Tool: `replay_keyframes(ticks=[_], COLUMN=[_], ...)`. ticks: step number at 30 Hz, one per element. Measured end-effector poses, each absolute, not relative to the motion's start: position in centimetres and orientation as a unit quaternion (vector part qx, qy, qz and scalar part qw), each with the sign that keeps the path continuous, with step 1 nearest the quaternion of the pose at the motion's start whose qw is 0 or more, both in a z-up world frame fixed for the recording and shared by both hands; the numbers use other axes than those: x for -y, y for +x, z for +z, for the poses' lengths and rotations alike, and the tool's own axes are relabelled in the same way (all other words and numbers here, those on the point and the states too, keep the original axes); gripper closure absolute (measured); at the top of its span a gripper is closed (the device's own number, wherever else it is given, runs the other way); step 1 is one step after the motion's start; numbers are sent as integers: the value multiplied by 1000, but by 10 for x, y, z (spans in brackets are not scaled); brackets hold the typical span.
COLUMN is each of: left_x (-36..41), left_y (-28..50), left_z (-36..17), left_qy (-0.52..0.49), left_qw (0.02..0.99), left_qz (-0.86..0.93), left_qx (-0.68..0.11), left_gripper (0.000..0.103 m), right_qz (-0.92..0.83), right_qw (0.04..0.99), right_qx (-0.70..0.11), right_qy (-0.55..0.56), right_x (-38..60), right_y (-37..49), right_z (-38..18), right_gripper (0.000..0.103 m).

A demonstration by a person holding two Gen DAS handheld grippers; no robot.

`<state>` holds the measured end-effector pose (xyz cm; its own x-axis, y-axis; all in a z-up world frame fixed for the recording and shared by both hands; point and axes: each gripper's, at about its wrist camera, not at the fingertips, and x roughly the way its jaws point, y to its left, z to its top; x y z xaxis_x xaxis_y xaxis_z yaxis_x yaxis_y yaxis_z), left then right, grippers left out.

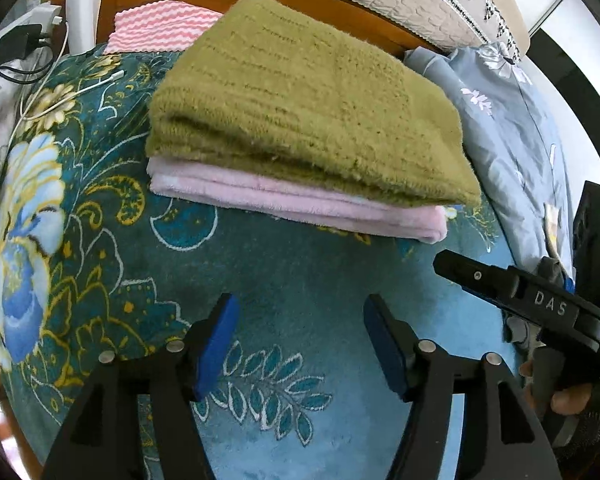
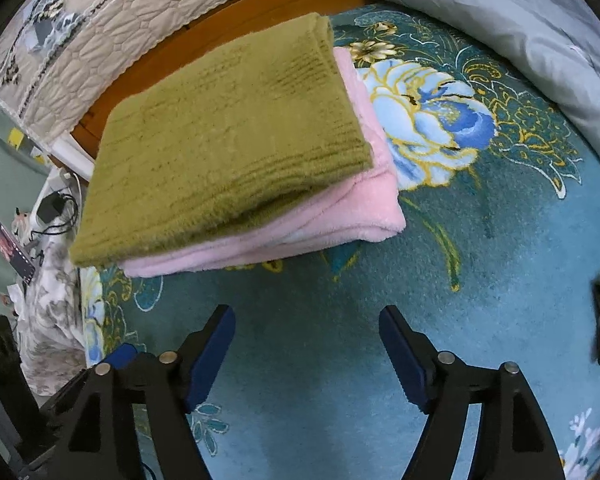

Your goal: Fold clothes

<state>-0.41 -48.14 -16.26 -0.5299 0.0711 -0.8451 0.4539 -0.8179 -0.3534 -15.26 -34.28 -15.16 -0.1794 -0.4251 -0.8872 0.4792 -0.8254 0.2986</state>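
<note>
Your left gripper (image 1: 300, 344) and right gripper (image 2: 306, 354) both gape wide, holding nothing. The folded green towel (image 1: 300, 96) lies stacked on the folded pink one (image 1: 300, 204) on the floral blanket (image 1: 300, 280), ahead of both.

A teal floral blanket (image 1: 300, 280) covers the bed. On it, near the far edge, lies a folded pink cloth (image 2: 364, 200); a grey-blue quilt (image 2: 520, 20) sits along the right edge.

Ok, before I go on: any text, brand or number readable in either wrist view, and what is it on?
"DAS": white letters on the black body of the right gripper, seen in the left wrist view.
Phone screen at the left edge of the right wrist view: too small and blurred to read.
Nothing legible on the green folded towel or the pink folded towel.
</note>
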Motion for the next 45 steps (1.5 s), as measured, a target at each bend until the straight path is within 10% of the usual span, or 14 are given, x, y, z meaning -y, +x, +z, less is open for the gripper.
replay_keyframes(ticks=[31, 45], left_x=[488, 489], left_y=[-5, -6], left_z=[-176, -181], left_qy=[465, 439], left_qw=[139, 147], left_qz=[-822, -830], left_qx=[-298, -311], left_gripper=[20, 11], right_qz=[-781, -794], right_qw=[313, 307], right_qx=[-126, -126], right_qy=[525, 509], right_x=[368, 368], right_y=[-133, -135], right_z=[-161, -163], right_gripper=[22, 0])
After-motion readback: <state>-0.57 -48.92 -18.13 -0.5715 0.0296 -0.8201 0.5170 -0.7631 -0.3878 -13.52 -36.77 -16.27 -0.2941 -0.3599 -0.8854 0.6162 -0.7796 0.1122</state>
